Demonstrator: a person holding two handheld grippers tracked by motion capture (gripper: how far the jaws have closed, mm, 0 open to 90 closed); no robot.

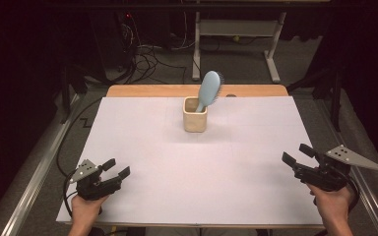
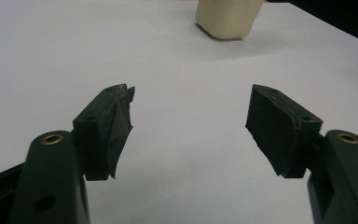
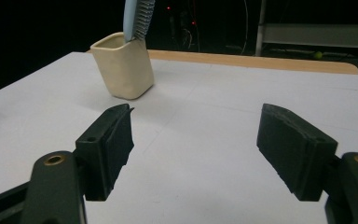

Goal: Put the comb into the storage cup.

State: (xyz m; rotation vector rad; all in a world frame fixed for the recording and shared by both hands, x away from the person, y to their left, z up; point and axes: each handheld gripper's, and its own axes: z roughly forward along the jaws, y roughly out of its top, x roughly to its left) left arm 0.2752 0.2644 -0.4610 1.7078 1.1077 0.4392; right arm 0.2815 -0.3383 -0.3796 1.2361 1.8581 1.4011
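On the white counter (image 1: 142, 147) the hairbrush (image 1: 209, 89) stands handle-down in the cream cup (image 1: 195, 115), well ahead of my left gripper (image 1: 116, 168) and right gripper (image 1: 300, 154), jaws wide, empty. I judge nothing started. My right gripper view catches the bristles; the left shows the cup's base.

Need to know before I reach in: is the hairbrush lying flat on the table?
No, the hairbrush stands handle-down in the beige cup, leaning right.

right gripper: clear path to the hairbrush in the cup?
Probably yes. The right gripper is open, the hairbrush head sticks up out of the cup, and only bare white table lies between.
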